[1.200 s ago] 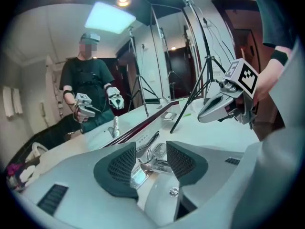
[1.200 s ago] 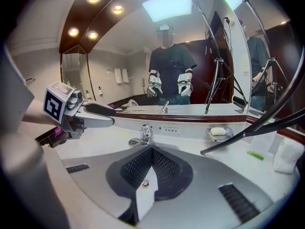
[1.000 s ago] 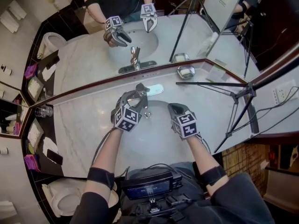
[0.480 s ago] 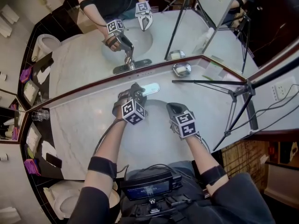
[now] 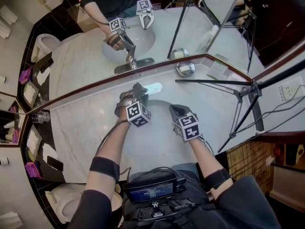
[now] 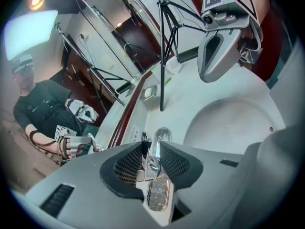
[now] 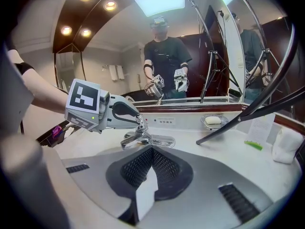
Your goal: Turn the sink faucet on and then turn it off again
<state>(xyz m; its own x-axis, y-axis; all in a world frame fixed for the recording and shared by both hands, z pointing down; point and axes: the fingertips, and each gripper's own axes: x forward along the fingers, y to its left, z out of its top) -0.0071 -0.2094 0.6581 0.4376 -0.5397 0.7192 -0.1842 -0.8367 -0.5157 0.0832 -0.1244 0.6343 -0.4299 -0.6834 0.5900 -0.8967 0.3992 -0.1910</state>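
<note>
The chrome faucet stands at the back of the white sink basin. My left gripper reaches down onto it, its jaws closing round the upright lever handle, which fills the gap between the pads. In the right gripper view the same gripper grips the handle above the spout. No water shows at the spout. My right gripper hovers over the basin to the right of the faucet, shut and holding nothing.
A soap dish sits on the marble counter by the mirror. A black tripod stands over the counter's right part. A glass is at the far left, a toilet below left.
My left gripper has sunk onto the faucet, rolled about its own axis, and its jaws have narrowed round the handle. The right gripper has stayed in place.
</note>
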